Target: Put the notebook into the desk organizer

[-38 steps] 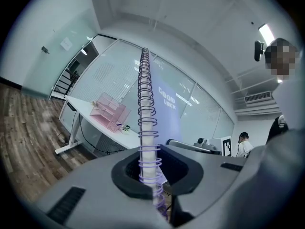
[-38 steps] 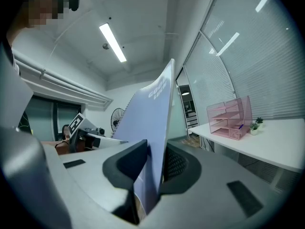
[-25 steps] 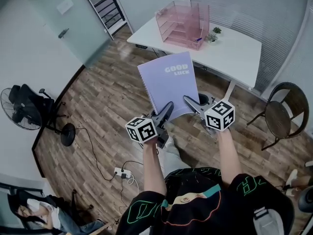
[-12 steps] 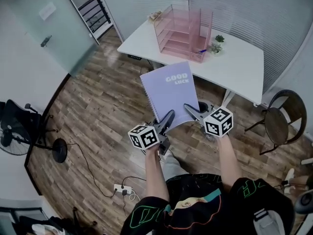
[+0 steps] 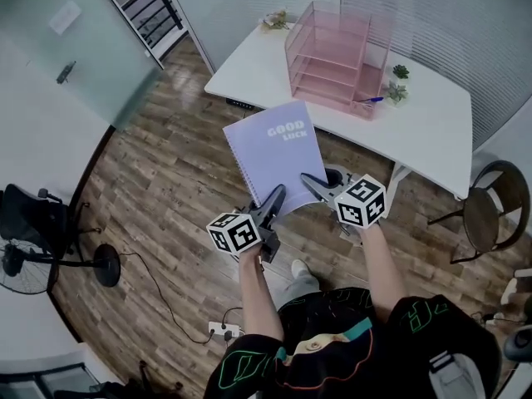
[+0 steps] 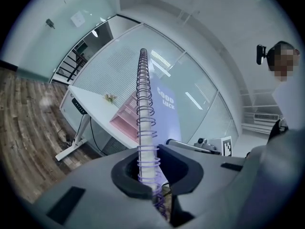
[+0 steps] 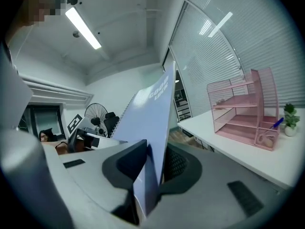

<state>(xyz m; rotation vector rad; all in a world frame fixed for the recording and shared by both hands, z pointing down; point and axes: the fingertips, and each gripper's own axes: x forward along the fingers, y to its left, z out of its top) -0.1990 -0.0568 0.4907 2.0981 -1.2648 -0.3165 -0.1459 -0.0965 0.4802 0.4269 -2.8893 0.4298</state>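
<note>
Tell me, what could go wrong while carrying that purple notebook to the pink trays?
The left gripper clamps the notebook only by its wire spiral, and the right gripper only near a lower corner, so it might slip or twist. The shelves of the desk organizer look shallow; a tilted notebook could catch on a rim.

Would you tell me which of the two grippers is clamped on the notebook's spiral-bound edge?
The left gripper: its jaws close on the purple wire spiral, whereas the right gripper pinches the notebook's plain, unbound edge.
</note>
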